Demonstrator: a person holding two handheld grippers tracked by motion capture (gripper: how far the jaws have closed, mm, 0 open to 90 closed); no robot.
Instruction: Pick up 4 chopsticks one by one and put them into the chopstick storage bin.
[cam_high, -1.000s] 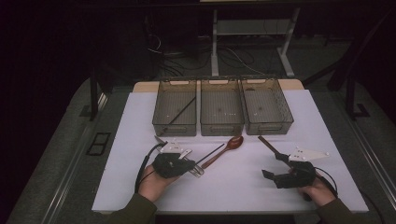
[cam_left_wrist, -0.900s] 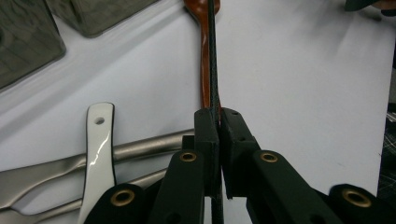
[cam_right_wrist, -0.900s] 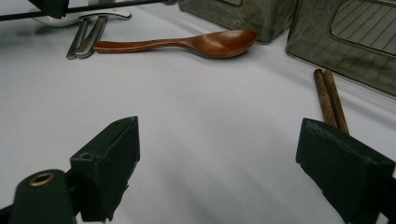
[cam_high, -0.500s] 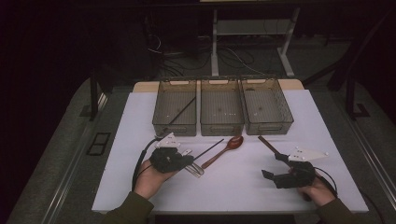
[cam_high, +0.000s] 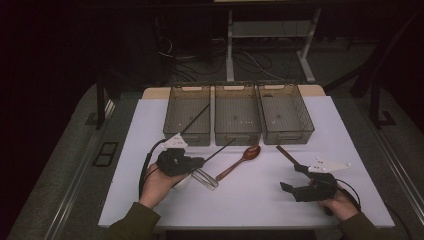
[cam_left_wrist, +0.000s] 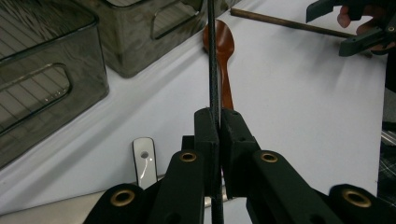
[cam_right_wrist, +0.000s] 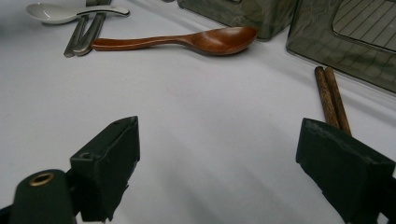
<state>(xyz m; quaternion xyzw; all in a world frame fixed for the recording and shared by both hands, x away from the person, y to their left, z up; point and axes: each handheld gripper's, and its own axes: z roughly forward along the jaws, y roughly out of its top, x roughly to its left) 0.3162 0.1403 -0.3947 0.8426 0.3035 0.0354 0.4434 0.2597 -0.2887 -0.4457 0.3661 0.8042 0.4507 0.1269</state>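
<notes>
The left gripper sits at the near left of the white worktop, just in front of the left bin. Its jaws are pressed together on a thin black chopstick. In the left gripper view the black chopstick runs straight up from the narrow seam between the two jaw blocks, clamped near its lower end, with a short length also showing below the pads. From the high view it slants away from the jaws toward the front edge of the middle bin, its far tip close to that bin's near wall. A second black chopstick leans inside the left bin.

Just beside the held stick lies a wooden spoon, bowl toward the bins; in the left gripper view the wooden spoon lies behind the stick, partly crossed by it. Metal cutlery and a white spoon rest on the worktop under and beside the left gripper.

The right gripper rests at the near right of the worktop with its jaws spread wide and nothing between them; the right gripper view shows bare worktop in the gap. A pair of brown wooden chopsticks lies just beyond its right-hand jaw, pointing toward the right bin.
</notes>
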